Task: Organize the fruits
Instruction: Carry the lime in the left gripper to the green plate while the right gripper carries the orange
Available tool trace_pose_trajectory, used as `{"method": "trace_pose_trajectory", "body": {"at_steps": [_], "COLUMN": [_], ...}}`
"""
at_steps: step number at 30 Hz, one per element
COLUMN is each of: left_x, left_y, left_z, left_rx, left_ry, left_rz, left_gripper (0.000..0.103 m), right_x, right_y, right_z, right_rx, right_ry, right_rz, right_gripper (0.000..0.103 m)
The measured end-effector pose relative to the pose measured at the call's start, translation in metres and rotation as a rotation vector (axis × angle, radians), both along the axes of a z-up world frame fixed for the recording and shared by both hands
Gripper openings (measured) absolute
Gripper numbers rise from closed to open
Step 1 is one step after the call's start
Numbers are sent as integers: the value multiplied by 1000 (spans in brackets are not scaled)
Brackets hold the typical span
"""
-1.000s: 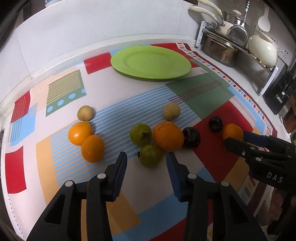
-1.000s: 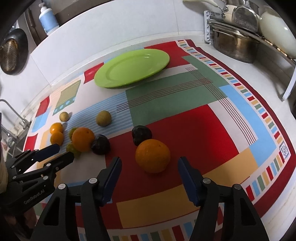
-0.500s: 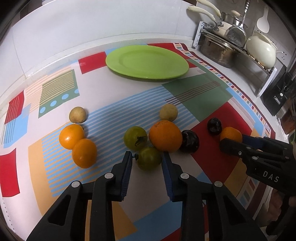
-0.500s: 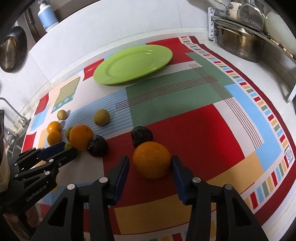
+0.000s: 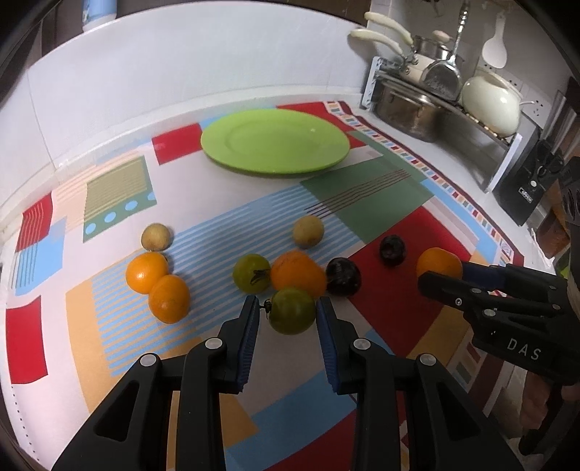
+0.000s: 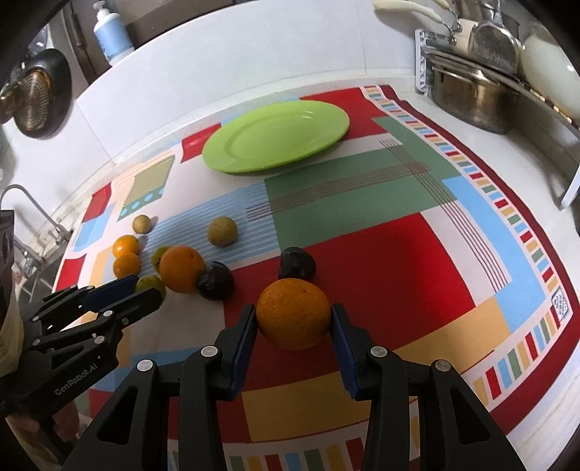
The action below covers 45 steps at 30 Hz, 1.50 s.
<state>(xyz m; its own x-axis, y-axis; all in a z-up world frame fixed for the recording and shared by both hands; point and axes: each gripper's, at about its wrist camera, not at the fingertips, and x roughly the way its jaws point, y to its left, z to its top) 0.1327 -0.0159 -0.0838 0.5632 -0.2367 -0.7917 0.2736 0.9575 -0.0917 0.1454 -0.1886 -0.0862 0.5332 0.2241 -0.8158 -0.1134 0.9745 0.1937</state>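
Observation:
Fruits lie on a patterned mat before an empty green plate, also in the right wrist view. My left gripper straddles a green fruit, blue pads close on both sides; a small gap shows on the left. My right gripper is shut on a large orange resting on the mat. Nearby lie another green fruit, a big orange, two small oranges, two dark plums and two yellowish fruits.
A dish rack with a steel pot and a cream kettle stands at the back right. A black appliance sits at the right counter edge. A soap bottle and a faucet are at the left.
Both grippers moved forward and narrowed. The left now straddles the green fruit. The right closed its pads onto the large orange.

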Motion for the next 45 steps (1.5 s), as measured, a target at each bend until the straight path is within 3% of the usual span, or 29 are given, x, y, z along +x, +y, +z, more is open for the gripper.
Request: {"method": "trace_pose_trajectory", "body": {"at_steps": [13, 23, 34, 45], "left_x": [-7, 33, 103, 168], "left_y": [-4, -2, 0, -6], "left_z": [37, 67, 66, 49], "left_rx": [18, 20, 28, 45], "left_ry": [-136, -218, -176, -89], "left_rz": [-42, -76, -101, -115], "left_gripper": [32, 32, 32, 32], "right_x": [-8, 27, 94, 162], "right_y": [10, 19, 30, 31], "right_z": [31, 58, 72, 51], "right_rx": [33, 38, 2, 1], "right_ry": [-92, -182, -217, -138], "right_rz": [55, 94, 130, 139], "right_gripper": [42, 42, 42, 42]}}
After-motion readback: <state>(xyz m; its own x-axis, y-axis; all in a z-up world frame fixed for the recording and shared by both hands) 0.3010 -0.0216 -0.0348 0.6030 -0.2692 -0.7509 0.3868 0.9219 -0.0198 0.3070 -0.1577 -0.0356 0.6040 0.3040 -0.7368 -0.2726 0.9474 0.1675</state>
